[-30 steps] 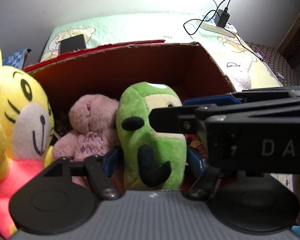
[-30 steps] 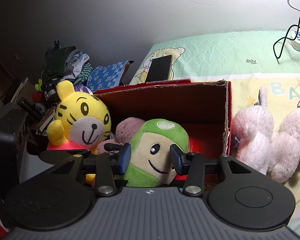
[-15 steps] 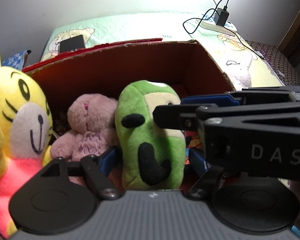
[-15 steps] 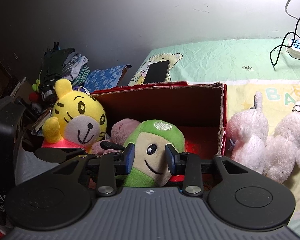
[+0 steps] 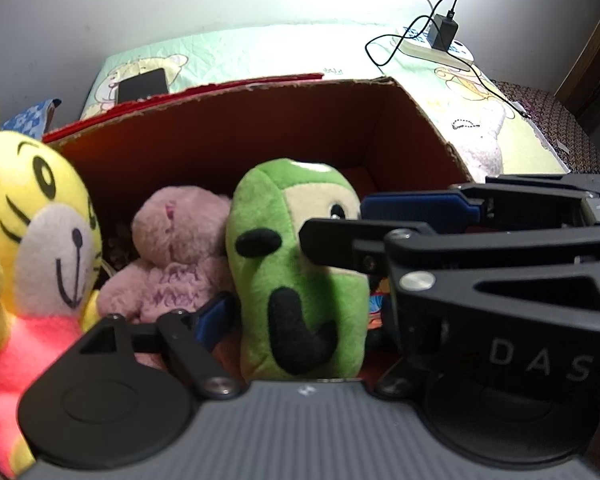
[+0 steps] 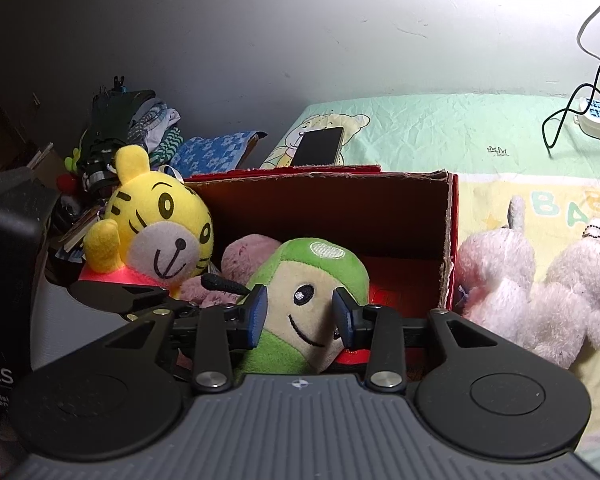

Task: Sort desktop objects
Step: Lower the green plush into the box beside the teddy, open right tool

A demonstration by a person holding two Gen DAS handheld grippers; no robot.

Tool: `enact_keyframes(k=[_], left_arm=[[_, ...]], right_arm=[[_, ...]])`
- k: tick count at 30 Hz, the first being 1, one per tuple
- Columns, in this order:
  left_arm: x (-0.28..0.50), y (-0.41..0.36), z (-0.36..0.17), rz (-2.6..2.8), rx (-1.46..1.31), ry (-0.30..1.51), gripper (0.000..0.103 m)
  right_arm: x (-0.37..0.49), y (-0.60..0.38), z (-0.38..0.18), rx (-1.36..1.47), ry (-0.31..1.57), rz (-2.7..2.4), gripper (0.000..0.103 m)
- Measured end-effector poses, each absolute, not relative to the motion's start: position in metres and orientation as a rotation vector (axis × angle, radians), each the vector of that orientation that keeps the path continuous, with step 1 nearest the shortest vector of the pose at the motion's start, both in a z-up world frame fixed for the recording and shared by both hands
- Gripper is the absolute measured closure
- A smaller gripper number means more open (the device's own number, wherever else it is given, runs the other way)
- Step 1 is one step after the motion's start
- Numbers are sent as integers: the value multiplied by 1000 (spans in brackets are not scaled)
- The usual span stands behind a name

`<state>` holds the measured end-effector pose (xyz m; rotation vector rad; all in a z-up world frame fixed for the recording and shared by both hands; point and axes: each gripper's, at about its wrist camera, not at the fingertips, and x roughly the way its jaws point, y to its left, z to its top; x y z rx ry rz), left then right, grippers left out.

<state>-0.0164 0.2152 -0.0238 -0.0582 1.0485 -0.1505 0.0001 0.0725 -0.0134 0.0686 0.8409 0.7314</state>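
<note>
1. Since the earlier frame the left tool [image 5: 296, 312] has spread: its left pad [image 5: 214, 320] now stands clear of the green plush [image 5: 300, 272], where a second ago it pressed the toy's side. Its fingers are opening, with the plush between them, not pinched; the right pad is hidden behind the other tool.
2. Right tool [image 6: 299, 317] squeezed in, now easing back open. Its blue pads [image 6: 256, 316] still press both sides of the green plush's [image 6: 308, 304] face, so it is grasping the plush.
3. In the left wrist view the right tool [image 5: 400, 216] enters from the right edge of the frame, reaching across the plush's face.
4. The green plush itself has hardly shifted; it stands upright inside the cardboard box [image 6: 446, 240], lower centre of both frames.
5. Box contents: green plush, a pink plush [image 5: 176, 248] touching its left side, and a yellow tiger plush [image 6: 156, 224] at the box's left end.
6. Outside the box, right of its wall on the bed sheet [image 6: 440, 132]: two white plush toys [image 6: 540, 284] lying side by side.
7. Phone [image 6: 318, 146] lies on the sheet behind the box; power strip [image 5: 436, 46] with charger at upper right of the left wrist view.
</note>
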Motion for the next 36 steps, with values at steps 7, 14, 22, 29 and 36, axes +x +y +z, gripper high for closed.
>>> enact_keyframes(k=[7,14,22,29,36], left_arm=[[-17,214,-25,-151,-63,1052,16],[-17,216,-26,-159,-77,1061,14],[-19,209,-25,-139,-40,1055,15],[-22,211,-20,-115,-43,1044,15],[-26,215,-15,-74,-46,1036,15]], right_arm=[[0,72,-14,77,838,732,64],[1,69,-13,100,843,732,64],[-3,66,-10,114,844,738,64],[-4,55,-8,140,827,699,64],[-4,45,-8,202,832,677,64]])
